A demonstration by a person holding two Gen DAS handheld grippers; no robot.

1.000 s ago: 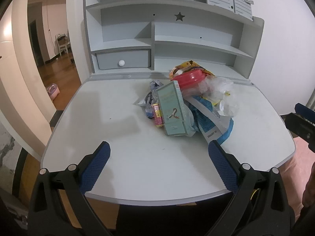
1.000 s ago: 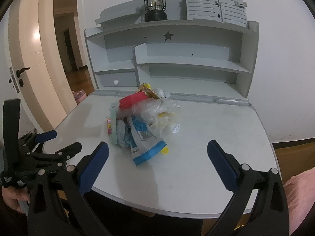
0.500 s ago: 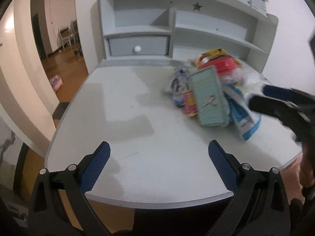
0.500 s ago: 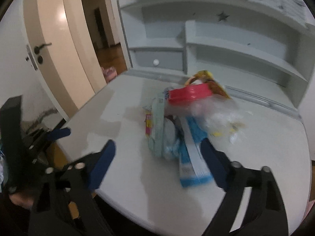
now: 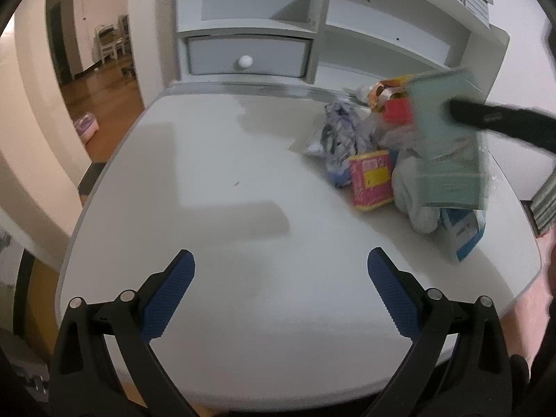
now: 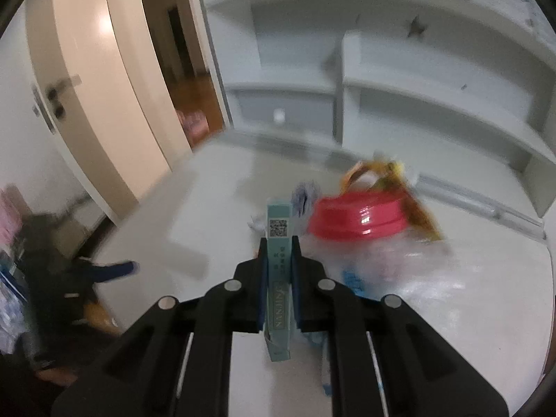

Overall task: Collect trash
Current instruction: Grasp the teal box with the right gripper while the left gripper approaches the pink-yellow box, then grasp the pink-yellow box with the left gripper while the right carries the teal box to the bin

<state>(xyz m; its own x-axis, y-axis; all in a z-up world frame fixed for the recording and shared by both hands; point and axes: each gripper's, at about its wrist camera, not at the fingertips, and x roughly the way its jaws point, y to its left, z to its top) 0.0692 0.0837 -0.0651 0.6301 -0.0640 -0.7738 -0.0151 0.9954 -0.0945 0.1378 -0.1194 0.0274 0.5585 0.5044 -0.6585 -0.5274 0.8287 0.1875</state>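
From the left wrist view, the left tool (image 5: 279, 290) is hovering with its jaws wide apart and nothing between them, over the bare near half of the bench (image 5: 215, 215). The trash pile (image 5: 389, 160) is sitting at the far right of the bench, near the shelf unit (image 5: 312, 27). A teal carton (image 5: 448, 139) is tilting above the pile, with the right tool (image 5: 455, 113) reaching in from the right and lying across it. A pink and yellow packet (image 5: 371, 185) and crinkled plastic bags (image 5: 413, 201) are lying below it, all looking light and soft. A blue and white pouch (image 5: 464, 234) is lying close to the right edge and could slip off if nudged. The left side is offering plenty of open room.

From the right wrist view, the right tool (image 6: 279, 278) is clamping the teal carton (image 6: 278, 243) by its 2 broad faces, narrow edge up. The carton looks stiff but thin and probably empty, so a hard squeeze could crush it. A red lid (image 6: 358, 220) is resting just right of it on clear plastic, which looks slippery. The carton's lower end is hanging past the pads, so I would lift it clear before swinging it away.
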